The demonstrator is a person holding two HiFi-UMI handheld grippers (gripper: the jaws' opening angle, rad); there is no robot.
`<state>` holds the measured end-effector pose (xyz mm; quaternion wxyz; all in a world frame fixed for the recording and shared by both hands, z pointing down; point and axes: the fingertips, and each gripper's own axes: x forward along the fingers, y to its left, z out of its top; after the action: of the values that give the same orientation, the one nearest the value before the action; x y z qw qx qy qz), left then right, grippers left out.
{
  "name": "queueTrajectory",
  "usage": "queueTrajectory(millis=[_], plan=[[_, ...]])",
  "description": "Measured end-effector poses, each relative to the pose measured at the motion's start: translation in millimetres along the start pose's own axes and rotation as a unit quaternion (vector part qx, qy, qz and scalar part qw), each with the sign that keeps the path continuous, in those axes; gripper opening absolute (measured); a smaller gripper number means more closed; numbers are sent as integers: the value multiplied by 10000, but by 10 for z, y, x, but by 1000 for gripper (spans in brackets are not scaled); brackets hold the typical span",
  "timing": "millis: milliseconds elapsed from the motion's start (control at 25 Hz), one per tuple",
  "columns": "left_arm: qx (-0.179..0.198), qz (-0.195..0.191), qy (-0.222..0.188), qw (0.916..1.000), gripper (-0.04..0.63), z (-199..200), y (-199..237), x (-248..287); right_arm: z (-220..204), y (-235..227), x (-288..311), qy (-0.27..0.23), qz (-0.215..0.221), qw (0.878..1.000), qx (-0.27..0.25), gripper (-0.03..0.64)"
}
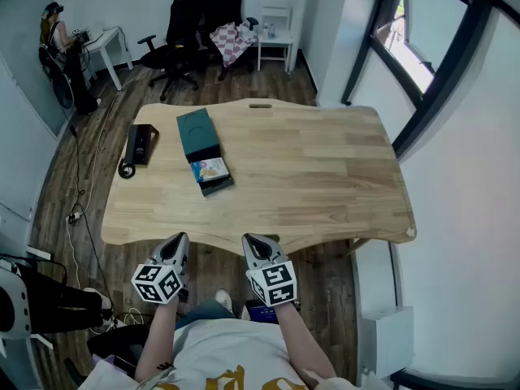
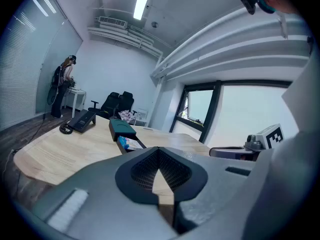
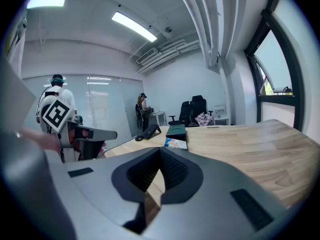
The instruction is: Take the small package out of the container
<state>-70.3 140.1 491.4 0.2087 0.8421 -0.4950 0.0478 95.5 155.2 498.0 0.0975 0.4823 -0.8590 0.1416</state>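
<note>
A dark green container lies on the left half of the wooden table, its black inner tray slid out toward me. A small package with a colourful print lies in that tray. Both grippers hover at the table's near edge, well short of the container. My left gripper is shut and holds nothing. My right gripper beside it is also shut and empty. In the left gripper view the container and package lie beyond the jaws. The right gripper view shows container and package too.
A black desk telephone sits at the table's left edge, left of the container. Behind the table stand black office chairs, a white side table and a white desk with a person. A large window is at the right.
</note>
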Motion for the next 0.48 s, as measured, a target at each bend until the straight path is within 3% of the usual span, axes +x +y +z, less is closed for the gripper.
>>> queueTrajectory(millis=[480], plan=[[-208,-61,101,9997,2,-104,-6,-105,-45,-30,40,106,-179,9998,-72,5]])
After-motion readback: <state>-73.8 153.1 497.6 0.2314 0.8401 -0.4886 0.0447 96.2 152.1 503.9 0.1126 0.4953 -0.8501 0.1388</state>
